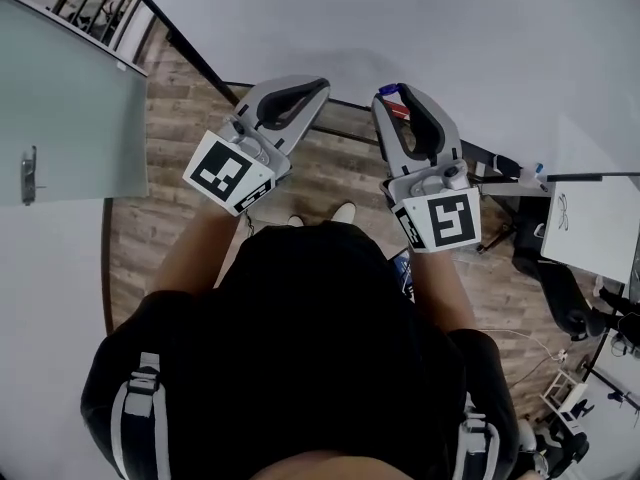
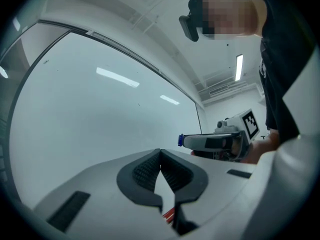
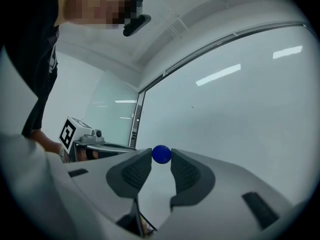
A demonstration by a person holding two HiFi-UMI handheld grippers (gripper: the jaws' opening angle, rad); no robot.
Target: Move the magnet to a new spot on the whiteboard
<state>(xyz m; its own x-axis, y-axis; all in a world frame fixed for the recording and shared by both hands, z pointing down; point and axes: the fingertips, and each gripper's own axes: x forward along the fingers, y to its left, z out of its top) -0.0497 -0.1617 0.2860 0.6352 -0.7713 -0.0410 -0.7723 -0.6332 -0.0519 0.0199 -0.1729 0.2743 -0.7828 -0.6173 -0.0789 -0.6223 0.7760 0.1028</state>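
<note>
Blue round magnet is pinched right at the tips of the right gripper, a grey plastic two-jaw tool. Its jaws are partly open, only as wide as the magnet, with one dark ribbed pad on either side of it. In the head view the magnet sits at the 12 o'clock end of that gripper, up by the big white glossy whiteboard. I can't tell whether it's actually touching the board.

The left gripper, same grey plastic build, has its jaws closed tip to tip with nothing between them. It sits at about 9 o'clock from the right one, both pointing at the board.

Only markings I can make out are the black-and-white square patterns on the marker cubes, left one and right one.

Count: one magnet, two grippers, two marker cubes, one whiteboard.
</note>
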